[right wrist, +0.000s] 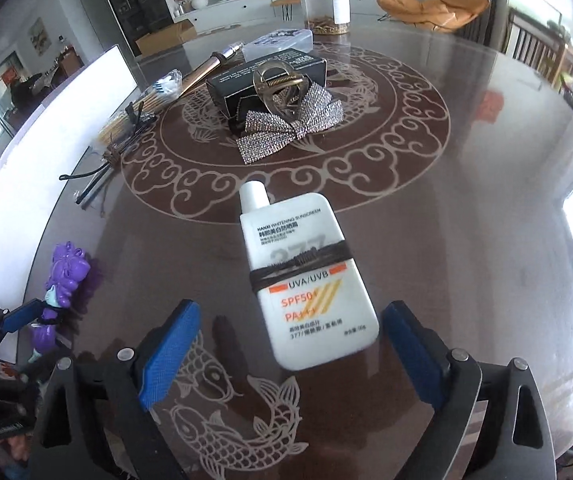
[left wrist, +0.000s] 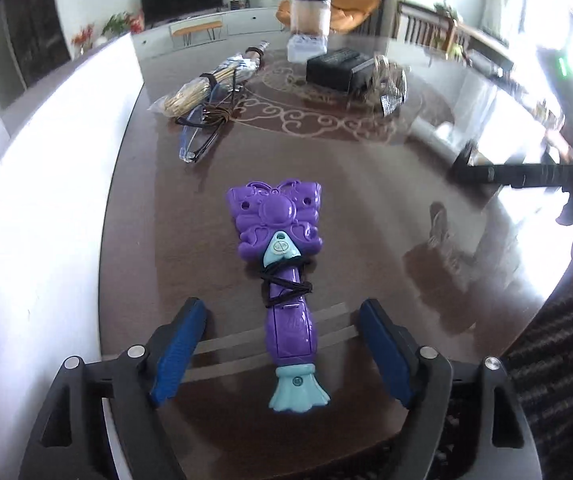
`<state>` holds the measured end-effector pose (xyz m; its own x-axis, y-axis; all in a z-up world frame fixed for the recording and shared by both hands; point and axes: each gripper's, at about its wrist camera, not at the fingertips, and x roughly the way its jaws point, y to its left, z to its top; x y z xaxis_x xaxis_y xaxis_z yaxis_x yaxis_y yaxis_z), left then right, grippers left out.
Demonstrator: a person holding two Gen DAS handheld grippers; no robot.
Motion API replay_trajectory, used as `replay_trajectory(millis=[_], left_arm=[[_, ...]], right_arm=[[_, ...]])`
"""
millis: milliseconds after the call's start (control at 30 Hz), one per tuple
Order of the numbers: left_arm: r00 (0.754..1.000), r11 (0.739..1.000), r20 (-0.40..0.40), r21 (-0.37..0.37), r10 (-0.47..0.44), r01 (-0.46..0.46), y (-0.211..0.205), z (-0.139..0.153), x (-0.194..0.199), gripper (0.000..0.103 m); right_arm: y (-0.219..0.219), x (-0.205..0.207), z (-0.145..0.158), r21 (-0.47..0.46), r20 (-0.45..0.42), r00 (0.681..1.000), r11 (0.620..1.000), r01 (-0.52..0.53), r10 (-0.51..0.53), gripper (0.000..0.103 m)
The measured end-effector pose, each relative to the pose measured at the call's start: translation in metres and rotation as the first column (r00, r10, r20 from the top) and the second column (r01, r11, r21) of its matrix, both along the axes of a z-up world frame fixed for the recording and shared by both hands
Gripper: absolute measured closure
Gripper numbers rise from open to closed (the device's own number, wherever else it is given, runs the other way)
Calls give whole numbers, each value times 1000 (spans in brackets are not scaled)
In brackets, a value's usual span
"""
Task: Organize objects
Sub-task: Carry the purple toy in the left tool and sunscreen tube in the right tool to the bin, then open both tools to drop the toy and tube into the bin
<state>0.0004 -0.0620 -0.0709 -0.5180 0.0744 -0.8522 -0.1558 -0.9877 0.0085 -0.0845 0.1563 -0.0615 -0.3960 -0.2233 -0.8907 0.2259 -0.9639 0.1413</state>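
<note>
L tongs: we hold them wide apart, purple toy lying btwn, untouched.
R tongs: apart, sunscreen bottle btwn, untouched.

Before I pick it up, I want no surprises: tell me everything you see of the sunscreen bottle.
The sunscreen bottle is flat, white plastic with orange print and a white cap pointing away. It lies face-up on the glossy dark table, a black hair tie wrapped around its middle. It sits between the open right hand-held gripper fingers, untouched.
</note>
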Motion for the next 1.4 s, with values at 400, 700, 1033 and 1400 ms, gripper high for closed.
replay_trajectory(millis=[400, 700, 1033, 1400], left_arm=[[995, 972, -103, 232, -5, 29, -24, 21, -2, 83], [975, 917, -209, 398, 79, 11, -63, 81, 20, 83], [874, 902, -301, 329, 381, -280, -213, 150, 39, 83], [780, 777, -31, 123, 625, -617, -283, 80, 36, 24]], right_arm=[[8, 13, 23, -117, 22, 999, 993, 30, -27, 49], [-17, 35, 81, -215, -64, 998, 976, -32, 19, 49], [-217, 27, 159, -384, -178, 916, 831, -401, 360, 49], [-363, 46, 109, -228, -98, 821, 791, -568, 562, 24]])
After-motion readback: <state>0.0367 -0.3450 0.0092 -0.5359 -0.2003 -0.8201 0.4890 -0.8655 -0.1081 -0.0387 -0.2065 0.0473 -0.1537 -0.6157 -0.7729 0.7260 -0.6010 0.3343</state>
